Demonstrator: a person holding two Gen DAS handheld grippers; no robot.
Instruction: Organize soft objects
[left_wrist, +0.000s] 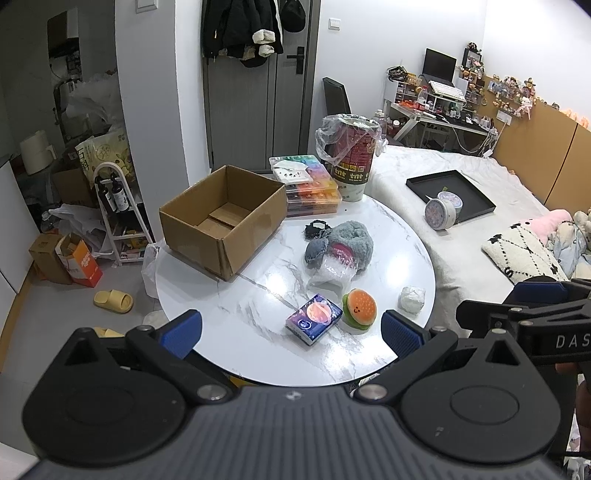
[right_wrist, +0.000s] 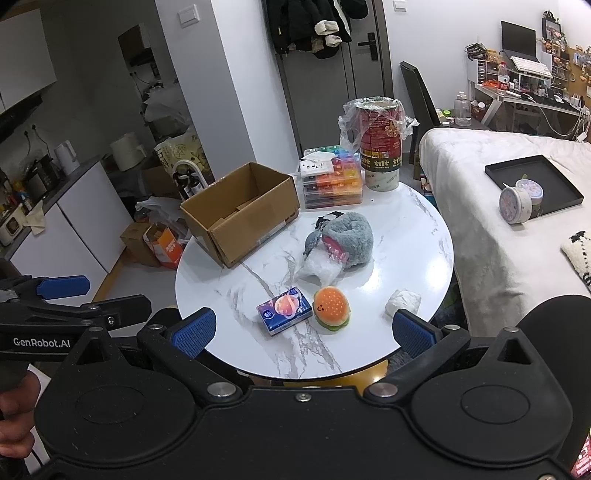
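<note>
On the round white marble table (left_wrist: 258, 295) (right_wrist: 406, 236) lie a burger plush (left_wrist: 359, 308) (right_wrist: 331, 306), a purple tissue pack (left_wrist: 314, 318) (right_wrist: 284, 309), a grey fluffy plush (left_wrist: 349, 240) (right_wrist: 351, 236) over a clear plastic bag (left_wrist: 332, 271) (right_wrist: 319, 267), a crumpled white wad (left_wrist: 412, 299) (right_wrist: 402, 302) and a black scrunchie (left_wrist: 314, 228). An open, empty cardboard box (left_wrist: 221, 218) (right_wrist: 240, 206) stands at the table's left. My left gripper (left_wrist: 291, 330) is open and empty, short of the tissue pack. My right gripper (right_wrist: 303, 328) is open and empty, short of the burger.
A stack of colourful plastic cases (left_wrist: 310, 184) (right_wrist: 332, 177) and a tall red tub in plastic wrap (left_wrist: 351, 155) (right_wrist: 380, 144) stand at the table's back. A bed (left_wrist: 461, 221) (right_wrist: 517, 221) with a black tray lies right. Floor clutter and a shelf are left.
</note>
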